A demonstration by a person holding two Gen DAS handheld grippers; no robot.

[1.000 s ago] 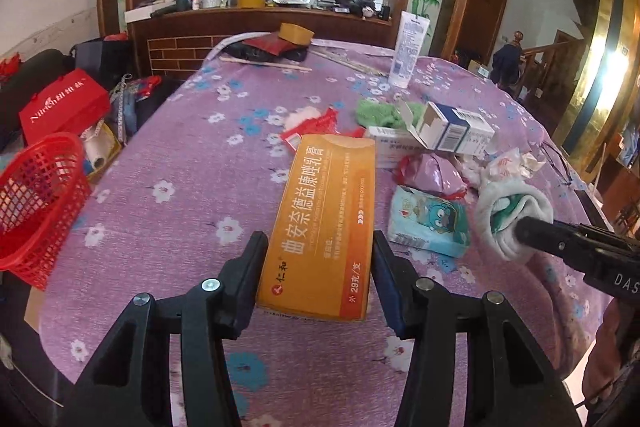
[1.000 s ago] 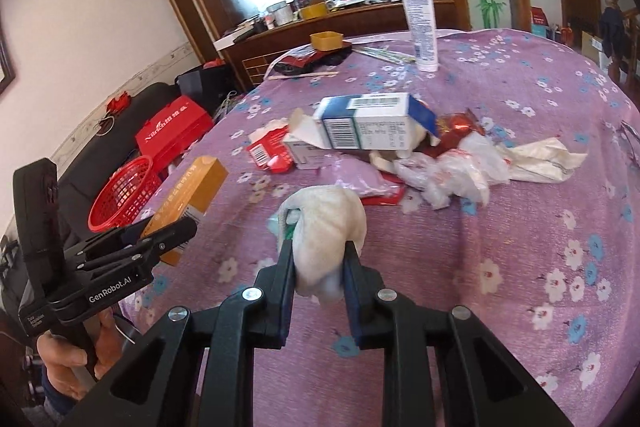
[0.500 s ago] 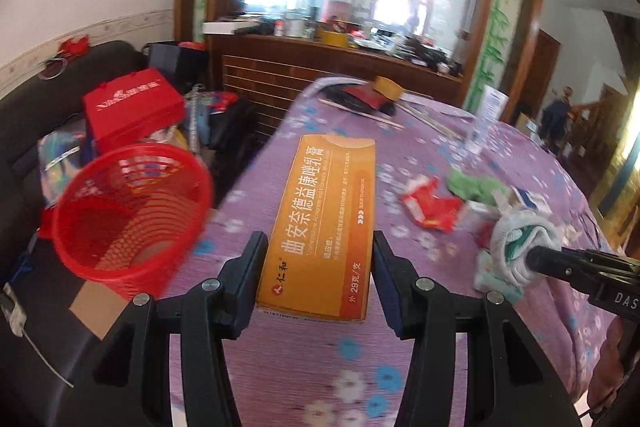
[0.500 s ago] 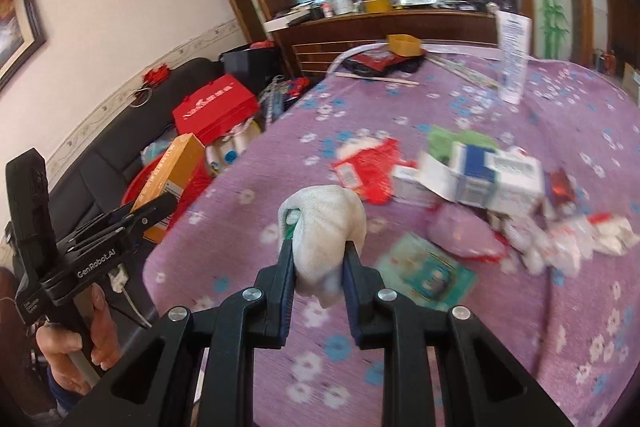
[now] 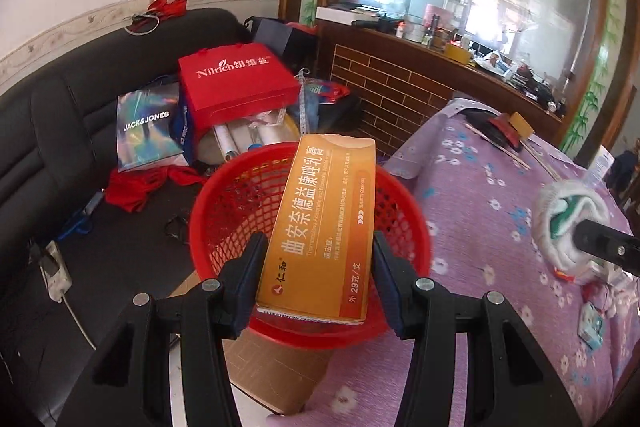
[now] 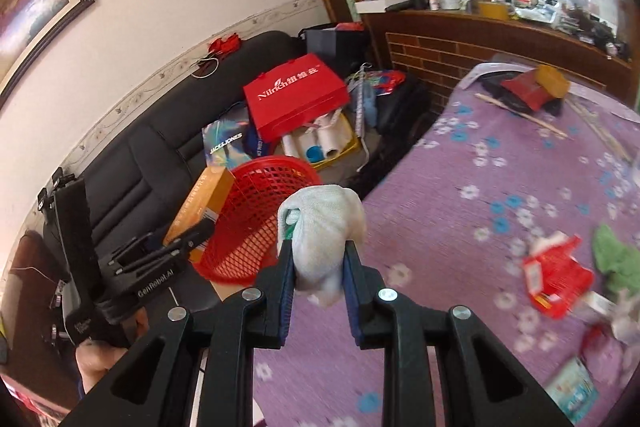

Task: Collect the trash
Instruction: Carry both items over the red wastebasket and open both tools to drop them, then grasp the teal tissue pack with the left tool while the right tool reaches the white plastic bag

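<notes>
Clamped on an orange medicine box [image 5: 320, 227], the left gripper [image 5: 318, 281] poises it over the red mesh basket [image 5: 224, 203] beside the table, ready for release, while the right gripper [image 6: 318, 267] grips a white wad [image 6: 324, 223] awaiting its turn.

"Nilrich" red bag [image 5: 236, 87], "JACK&JONES" bag [image 5: 146, 125], "GenRobot.AI" claw [image 6: 188, 243]

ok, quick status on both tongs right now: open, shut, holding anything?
Left tongs: shut on the orange box, over the red basket.
Right tongs: shut on the white wad, above the table edge.
</notes>
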